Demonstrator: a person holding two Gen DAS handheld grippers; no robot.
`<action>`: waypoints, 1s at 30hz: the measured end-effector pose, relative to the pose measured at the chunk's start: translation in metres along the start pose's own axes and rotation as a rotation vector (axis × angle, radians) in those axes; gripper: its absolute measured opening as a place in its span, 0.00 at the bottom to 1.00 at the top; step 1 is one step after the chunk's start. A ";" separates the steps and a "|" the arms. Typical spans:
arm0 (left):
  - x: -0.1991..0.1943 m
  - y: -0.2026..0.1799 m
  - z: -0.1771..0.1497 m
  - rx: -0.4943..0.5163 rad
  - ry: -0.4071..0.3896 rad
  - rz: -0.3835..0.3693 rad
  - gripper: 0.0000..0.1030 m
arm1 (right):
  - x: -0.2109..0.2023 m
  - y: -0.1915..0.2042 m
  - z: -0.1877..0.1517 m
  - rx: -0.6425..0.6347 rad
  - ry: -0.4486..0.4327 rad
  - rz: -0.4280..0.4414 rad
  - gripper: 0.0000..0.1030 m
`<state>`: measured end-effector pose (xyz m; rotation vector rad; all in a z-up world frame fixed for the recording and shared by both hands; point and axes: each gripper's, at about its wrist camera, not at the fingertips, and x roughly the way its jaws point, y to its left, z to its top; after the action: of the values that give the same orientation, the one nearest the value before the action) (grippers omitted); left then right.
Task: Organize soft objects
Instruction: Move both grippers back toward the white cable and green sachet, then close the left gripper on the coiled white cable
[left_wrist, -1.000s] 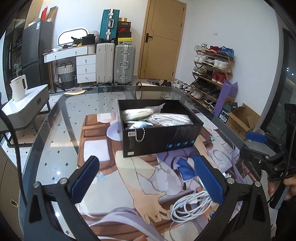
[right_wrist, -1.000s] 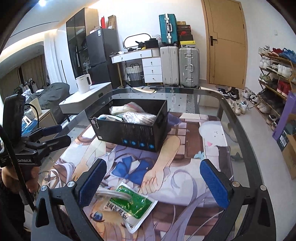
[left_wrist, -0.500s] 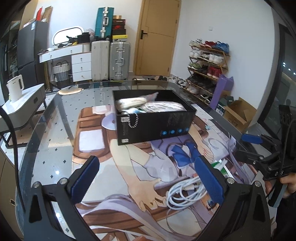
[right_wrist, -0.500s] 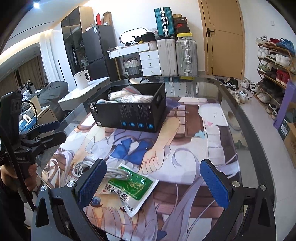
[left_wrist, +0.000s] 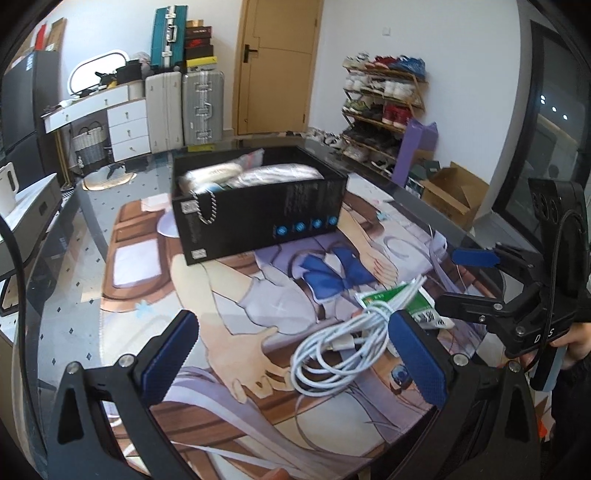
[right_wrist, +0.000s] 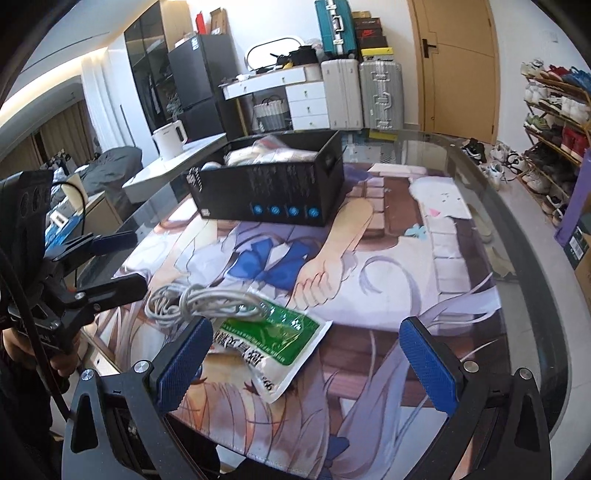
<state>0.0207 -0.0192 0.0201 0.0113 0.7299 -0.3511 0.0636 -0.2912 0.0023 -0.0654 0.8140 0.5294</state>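
Observation:
A black box (left_wrist: 258, 206) stands on the printed mat at the far middle, holding several wrapped soft packs (left_wrist: 273, 173); it also shows in the right wrist view (right_wrist: 273, 192). A coiled white cable (left_wrist: 343, 343) lies near my left gripper's right finger, partly over a green and white pouch (left_wrist: 402, 302). In the right wrist view the cable (right_wrist: 192, 299) and the pouch (right_wrist: 273, 339) lie just ahead of my right gripper's left finger. My left gripper (left_wrist: 295, 358) is open and empty. My right gripper (right_wrist: 306, 362) is open and empty.
The glass table (right_wrist: 517, 236) carries an anime-print mat (left_wrist: 229, 295). Suitcases (left_wrist: 184, 107), a shoe rack (left_wrist: 384, 107) and a cardboard box (left_wrist: 454, 192) stand on the floor beyond. A side table with a white kettle (right_wrist: 170, 138) is to the left.
Both grippers have drawn back and lowered toward the near table edge. The box now looks farther off, and the cable and pouch sit closer between the fingers. Both stay open.

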 end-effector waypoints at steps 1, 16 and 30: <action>0.002 -0.002 -0.001 0.010 0.008 -0.001 1.00 | 0.002 0.001 -0.001 -0.004 0.005 0.002 0.99; 0.033 -0.020 -0.001 0.067 0.087 -0.014 1.00 | 0.021 0.004 -0.005 -0.032 0.064 0.010 0.99; 0.045 -0.016 -0.001 0.045 0.112 -0.089 0.61 | 0.037 0.005 0.001 -0.109 0.112 0.029 0.99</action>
<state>0.0459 -0.0480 -0.0082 0.0414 0.8347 -0.4547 0.0826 -0.2708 -0.0223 -0.1854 0.8961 0.6010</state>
